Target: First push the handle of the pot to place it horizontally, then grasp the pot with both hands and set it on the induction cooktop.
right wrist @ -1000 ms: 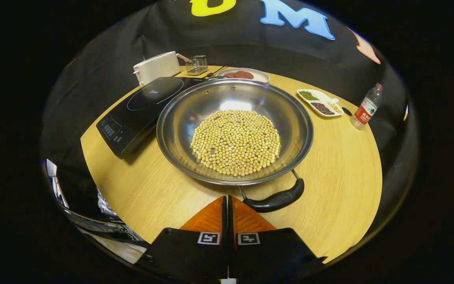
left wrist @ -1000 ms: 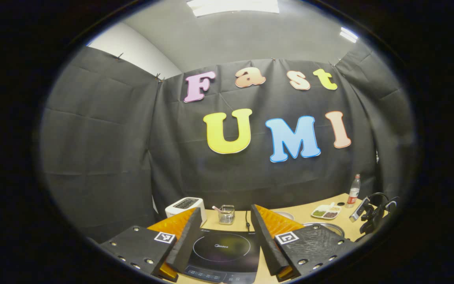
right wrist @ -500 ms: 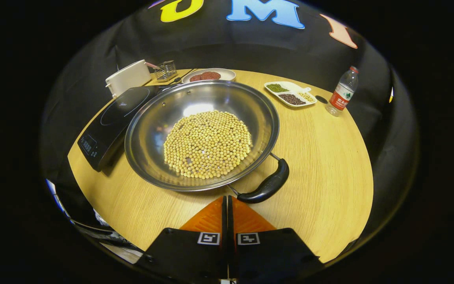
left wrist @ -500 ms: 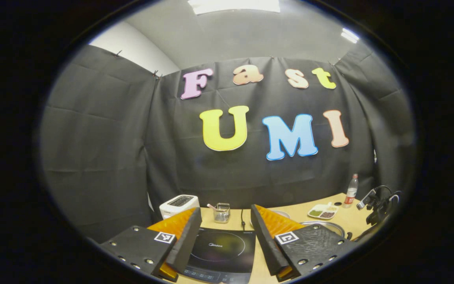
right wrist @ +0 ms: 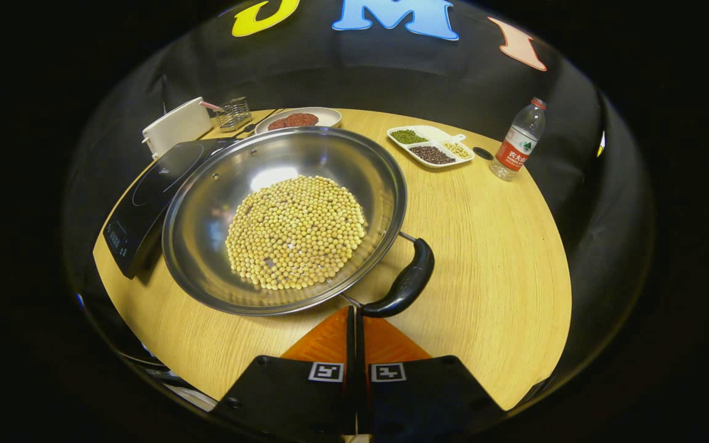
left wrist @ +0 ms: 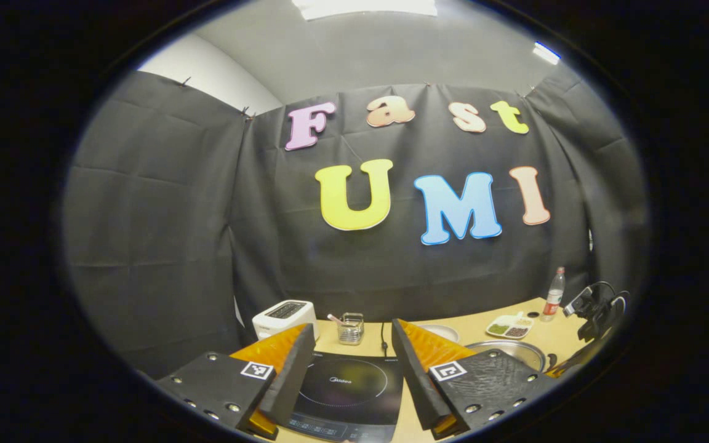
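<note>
Since the earlier frames, the pot [right wrist: 284,218] has rotated on the surface [right wrist: 490,258]: its black handle [right wrist: 402,285] has swung from the near edge toward the right side of the rim. The pot rests on the surface, just right of the induction cooktop [right wrist: 145,203], with its rim overlapping the cooktop's near edge in the right gripper view. It holds a layer of yellow beans [right wrist: 296,231]. The right tongs [right wrist: 355,317] are closed, fingers together, tips touching the near end of the handle. The left tongs [left wrist: 349,351] are apart, hovering above the induction cooktop [left wrist: 345,391], gripping nothing. Beyond the pot: a plate with red contents [right wrist: 298,119], a divided dish of grains [right wrist: 431,146], a water bottle [right wrist: 517,147], a white toaster [right wrist: 176,126] and a wire basket [right wrist: 233,114].
</note>
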Action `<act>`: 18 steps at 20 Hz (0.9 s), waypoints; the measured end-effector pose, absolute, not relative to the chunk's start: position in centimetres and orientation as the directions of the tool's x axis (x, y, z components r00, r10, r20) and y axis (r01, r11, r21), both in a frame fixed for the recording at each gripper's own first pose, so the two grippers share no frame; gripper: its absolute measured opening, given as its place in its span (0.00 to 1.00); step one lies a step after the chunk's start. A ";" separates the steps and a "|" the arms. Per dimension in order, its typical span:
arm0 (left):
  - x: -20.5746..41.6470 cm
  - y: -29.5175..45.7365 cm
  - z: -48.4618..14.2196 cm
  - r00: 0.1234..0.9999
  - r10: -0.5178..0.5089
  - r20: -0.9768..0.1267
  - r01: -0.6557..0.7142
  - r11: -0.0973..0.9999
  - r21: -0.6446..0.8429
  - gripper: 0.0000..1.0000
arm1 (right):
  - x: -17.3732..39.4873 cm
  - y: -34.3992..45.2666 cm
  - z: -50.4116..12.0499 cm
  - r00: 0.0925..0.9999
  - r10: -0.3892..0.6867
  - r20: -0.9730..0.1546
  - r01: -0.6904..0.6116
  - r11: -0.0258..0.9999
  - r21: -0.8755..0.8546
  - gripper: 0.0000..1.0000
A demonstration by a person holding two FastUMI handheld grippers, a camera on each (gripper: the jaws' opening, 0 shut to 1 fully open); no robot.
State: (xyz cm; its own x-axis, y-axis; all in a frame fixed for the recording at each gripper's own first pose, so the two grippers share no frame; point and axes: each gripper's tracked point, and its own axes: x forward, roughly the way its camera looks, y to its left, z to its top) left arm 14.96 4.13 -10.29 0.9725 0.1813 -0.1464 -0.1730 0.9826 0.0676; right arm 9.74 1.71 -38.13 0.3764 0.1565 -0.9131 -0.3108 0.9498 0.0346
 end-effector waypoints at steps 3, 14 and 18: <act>15.1 4.1 -10.6 0.970 0.187 -0.153 -0.179 0.982 0.066 0.74 | 10.7 1.1 -38.2 0.391 0.142 -0.910 -0.289 0.957 0.025 0.02; 15.0 3.7 -11.9 0.958 0.214 -0.191 -0.201 0.976 0.084 0.74 | 14.9 -0.9 -39.3 0.465 0.090 -0.881 -0.192 0.981 -0.002 0.02; 14.9 3.1 -12.8 0.954 0.215 -0.207 -0.202 0.976 0.085 0.77 | 16.2 -1.5 -39.3 0.501 0.084 -0.862 -0.161 0.987 0.002 0.02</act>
